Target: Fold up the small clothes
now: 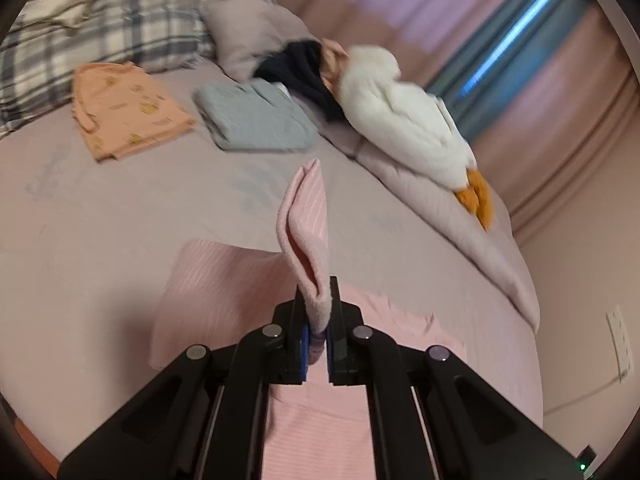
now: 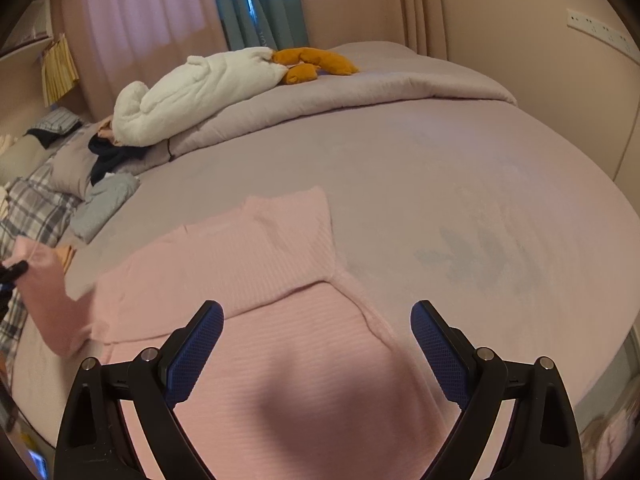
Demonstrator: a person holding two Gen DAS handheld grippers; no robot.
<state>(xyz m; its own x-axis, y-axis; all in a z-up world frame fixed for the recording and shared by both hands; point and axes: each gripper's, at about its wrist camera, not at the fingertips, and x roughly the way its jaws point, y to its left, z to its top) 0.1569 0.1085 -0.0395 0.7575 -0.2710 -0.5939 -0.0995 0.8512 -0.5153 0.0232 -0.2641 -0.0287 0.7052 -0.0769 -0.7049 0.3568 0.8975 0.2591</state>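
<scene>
A pink ribbed top (image 2: 280,360) lies on the bed, one sleeve (image 2: 288,248) folded flat across its body. My left gripper (image 1: 317,320) is shut on the cuff of the other pink sleeve (image 1: 306,224), which stands up out of the jaws above the bed. In the right wrist view that lifted sleeve (image 2: 48,300) rises at the far left, held by the left gripper (image 2: 12,272). Over the top's lower body my right gripper (image 2: 316,320) hovers open, with nothing between its blue pads (image 2: 196,352).
A folded orange garment (image 1: 128,116) and a folded grey-blue one (image 1: 256,116) lie on the lilac bed sheet (image 2: 460,184) near a plaid pillow (image 1: 100,28). A white plush duck (image 1: 404,120), dark clothes (image 1: 308,68) and a rolled quilt (image 2: 360,84) line the far side by the curtains.
</scene>
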